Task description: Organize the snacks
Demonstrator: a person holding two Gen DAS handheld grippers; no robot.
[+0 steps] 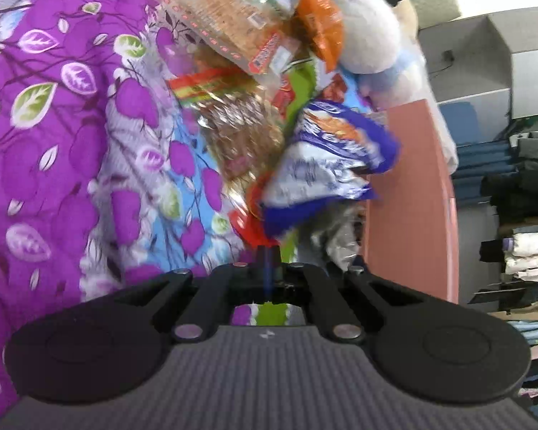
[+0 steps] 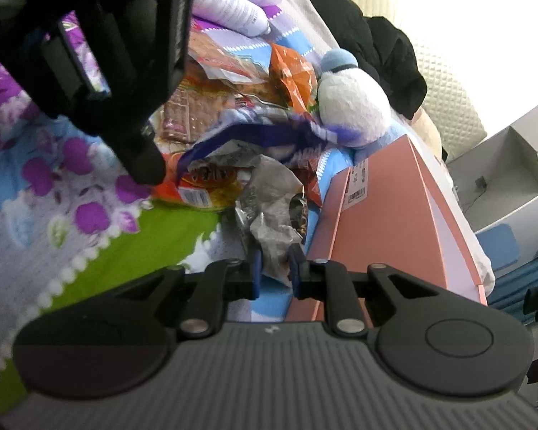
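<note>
My left gripper (image 1: 268,256) is shut on the lower edge of a blue and white snack bag (image 1: 326,165), held up above the bed; the same bag (image 2: 265,132) shows in the right wrist view. My right gripper (image 2: 273,268) is closed on a crumpled silver snack bag (image 2: 272,200) beside the pink box (image 2: 387,215). Behind lie a pile of snacks: a clear cracker pack (image 1: 222,18), an orange bag (image 1: 322,25), a brown wafer pack (image 1: 240,132) and a red and yellow pack (image 2: 197,186). The left gripper's body (image 2: 107,53) fills the upper left of the right wrist view.
The snacks lie on a bed with a purple leaf-pattern cover (image 1: 53,125). A white plush toy (image 1: 369,32) sits behind the pile. The open pink box (image 1: 412,186) stands to the right. Folded clothes (image 1: 520,215) and grey shelves (image 1: 484,53) are beyond it.
</note>
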